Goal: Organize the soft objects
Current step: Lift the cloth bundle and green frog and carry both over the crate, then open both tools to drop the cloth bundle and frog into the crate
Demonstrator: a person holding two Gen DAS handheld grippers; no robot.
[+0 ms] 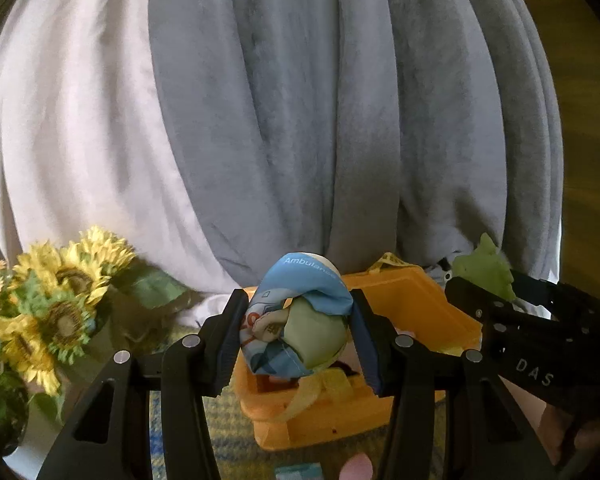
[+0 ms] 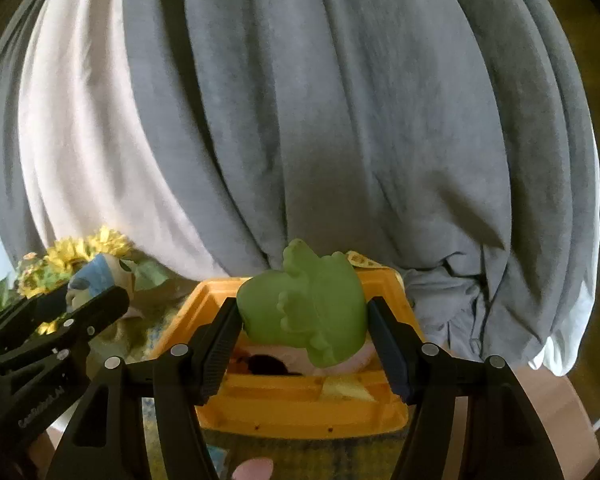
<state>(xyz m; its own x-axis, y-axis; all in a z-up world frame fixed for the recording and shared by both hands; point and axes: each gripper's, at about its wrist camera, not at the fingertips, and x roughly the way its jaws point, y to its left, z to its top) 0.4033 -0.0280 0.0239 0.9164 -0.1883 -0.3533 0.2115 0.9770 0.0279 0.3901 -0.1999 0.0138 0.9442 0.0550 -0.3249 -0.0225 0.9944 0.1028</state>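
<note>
My left gripper [image 1: 298,330] is shut on a blue printed cloth toy [image 1: 296,320] with "Ambulance" lettering, held above the orange bin [image 1: 416,300]. My right gripper [image 2: 304,328] is shut on a green soft toy [image 2: 304,312], held over the same orange bin [image 2: 300,408]. The bin holds a pale pink soft thing with a dark patch [image 2: 268,362] and yellow pieces [image 2: 348,390]. The right gripper with the green toy [image 1: 486,268] shows at the right of the left wrist view. The left gripper with the blue toy [image 2: 94,276] shows at the left of the right wrist view.
A bunch of sunflowers [image 1: 56,300] stands at the left; it also shows in the right wrist view [image 2: 80,252]. Grey and white curtains [image 1: 300,120] hang close behind the bin. A yellow-blue woven mat [image 1: 228,452] lies under the bin.
</note>
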